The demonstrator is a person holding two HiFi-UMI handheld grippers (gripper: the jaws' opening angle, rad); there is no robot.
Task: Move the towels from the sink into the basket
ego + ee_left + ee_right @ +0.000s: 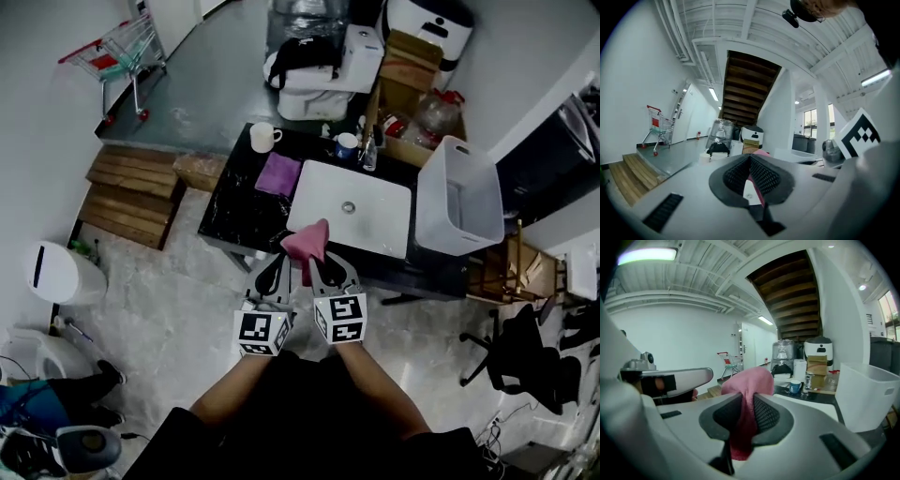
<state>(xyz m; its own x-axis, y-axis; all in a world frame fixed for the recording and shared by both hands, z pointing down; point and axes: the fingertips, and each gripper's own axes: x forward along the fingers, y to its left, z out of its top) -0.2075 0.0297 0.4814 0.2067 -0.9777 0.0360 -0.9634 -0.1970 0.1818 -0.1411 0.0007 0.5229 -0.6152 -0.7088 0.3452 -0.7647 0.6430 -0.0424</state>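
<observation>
A pink towel (308, 241) hangs bunched above the front edge of the white sink (375, 221), held between both grippers. My right gripper (325, 265) is shut on it; in the right gripper view the towel (748, 380) bulges out above the gripper (743, 414). My left gripper (280, 266) is shut on a thin pink edge of the towel (757, 189) with a white tag. A purple towel (278, 174) lies flat on the black counter left of the sink. The white basket (458, 196) stands at the counter's right end.
A white mug (263, 137), a blue cup (346, 144) and a bottle stand along the counter's back edge. Cardboard boxes (408, 66) sit behind. Wooden steps (131, 192) and a shopping cart (125, 49) are at the left, an office chair (525, 352) at the right.
</observation>
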